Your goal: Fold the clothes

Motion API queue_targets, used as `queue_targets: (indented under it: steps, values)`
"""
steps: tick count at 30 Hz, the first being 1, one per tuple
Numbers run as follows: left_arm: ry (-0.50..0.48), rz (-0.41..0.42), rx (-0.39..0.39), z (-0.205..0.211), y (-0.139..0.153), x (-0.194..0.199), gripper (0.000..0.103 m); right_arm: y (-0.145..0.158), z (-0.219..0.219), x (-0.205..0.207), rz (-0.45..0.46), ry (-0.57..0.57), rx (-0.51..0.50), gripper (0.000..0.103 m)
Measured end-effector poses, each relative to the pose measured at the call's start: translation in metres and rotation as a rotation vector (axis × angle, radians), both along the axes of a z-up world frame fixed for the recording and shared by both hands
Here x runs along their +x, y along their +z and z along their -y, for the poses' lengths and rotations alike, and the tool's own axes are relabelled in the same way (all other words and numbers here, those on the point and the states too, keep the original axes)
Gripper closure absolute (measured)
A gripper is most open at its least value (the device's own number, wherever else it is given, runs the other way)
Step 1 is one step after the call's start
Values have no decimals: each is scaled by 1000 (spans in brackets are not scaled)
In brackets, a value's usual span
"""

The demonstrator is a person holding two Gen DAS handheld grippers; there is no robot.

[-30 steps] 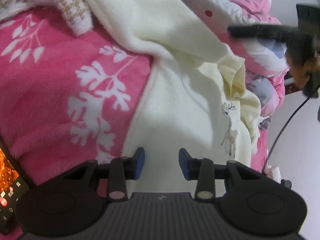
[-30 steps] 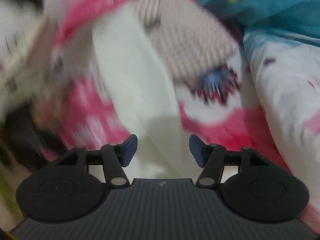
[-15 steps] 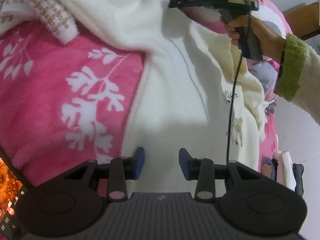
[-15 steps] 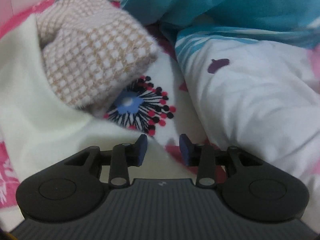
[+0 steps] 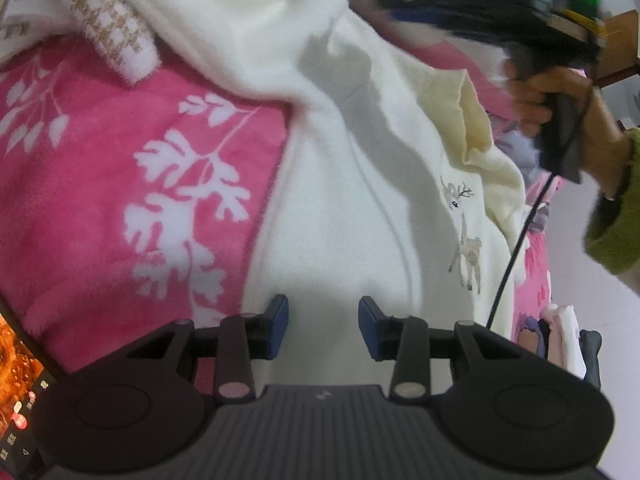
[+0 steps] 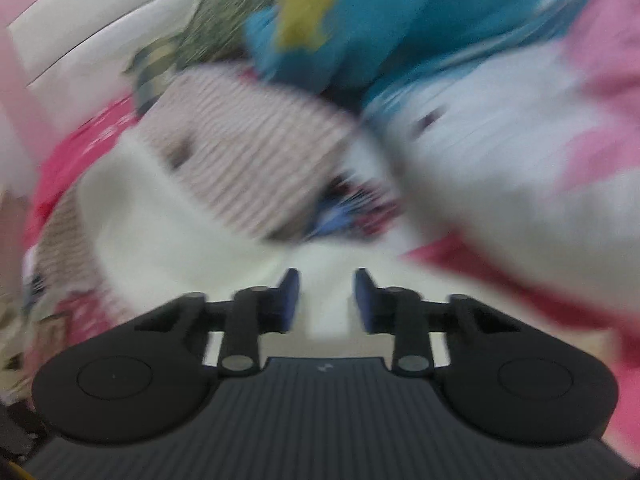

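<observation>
Your left gripper (image 5: 323,326) hangs over the cream garment (image 5: 348,208), jaws apart, nothing pinched between the blue pads; the fleece just fills the gap behind them. The garment runs from your fingertips up toward 12 o'clock, its folded sleeve heading off to 11 o'clock. The small deer embroidery (image 5: 464,232) sits at 2 o'clock from the pads. The pink leaf-print blanket (image 5: 120,184) lies under the garment, spreading to 9 and 10 o'clock. A houndstooth garment (image 5: 100,20) lies at 11 o'clock, near the cream sleeve.

Your right hand (image 5: 552,96) shows at 2 o'clock in the left view, gripping the handle, with a green cuff (image 5: 612,216) behind it.

Right wrist view is badly smeared. Your right gripper (image 6: 325,300) has just been closing its jaws; a gap is left between the pads, and cream fabric sits in that gap, but you can't tell from this blur whether the pads actually press it, probably not. The checked knit is at 11 o'clock from these pads, the blue quilt (image 6: 400,12) at 12 to 1 o'clock.
</observation>
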State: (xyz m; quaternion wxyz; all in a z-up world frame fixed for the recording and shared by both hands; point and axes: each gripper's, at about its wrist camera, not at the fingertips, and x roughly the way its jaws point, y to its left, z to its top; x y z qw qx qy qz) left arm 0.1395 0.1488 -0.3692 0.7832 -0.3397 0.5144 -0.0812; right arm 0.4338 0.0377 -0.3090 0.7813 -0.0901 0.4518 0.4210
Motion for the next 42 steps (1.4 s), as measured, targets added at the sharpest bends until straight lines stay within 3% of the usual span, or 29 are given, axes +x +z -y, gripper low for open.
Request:
queue_targets:
  steps: [4, 6, 10, 15, 19, 23, 28, 31, 35, 39, 42]
  values:
    - [-5, 9, 0, -1, -1, -1, 63, -54, -30, 15, -88, -47, -51, 83]
    - [-12, 13, 4, -1, -1, -1, 63, -66, -33, 30, -102, -137, 15, 84]
    - [-17, 18, -1, -3, -1, -2, 63, -58, -22, 40, -90, -309, 144, 81]
    - [-24, 11, -20, -5, -4, 1, 63, -22, 22, 10, -103, -373, 141, 80]
    - [-29, 4, -15, -5, -4, 3, 63, 0, 61, -29, -91, -340, 36, 79]
    - [-19, 0, 14, -2, -2, 2, 65, -1, 69, -56, -106, -203, -5, 76]
    - [34, -37, 65, 1, 0, 7, 80, -12, 51, -77, -95, -2, 10, 74]
    - [65, -65, 96, 2, -3, 9, 91, -12, 47, -86, -94, 37, -1, 74]
    - [87, -87, 157, 8, 0, 9, 98, -5, 77, -93, -107, -59, -1, 74]
    - [93, -73, 211, 14, 9, 8, 97, -9, 137, -82, -60, -298, -129, 74]
    - [97, -38, 270, 19, 21, 6, 90, -13, 172, -68, -40, -370, -146, 74]
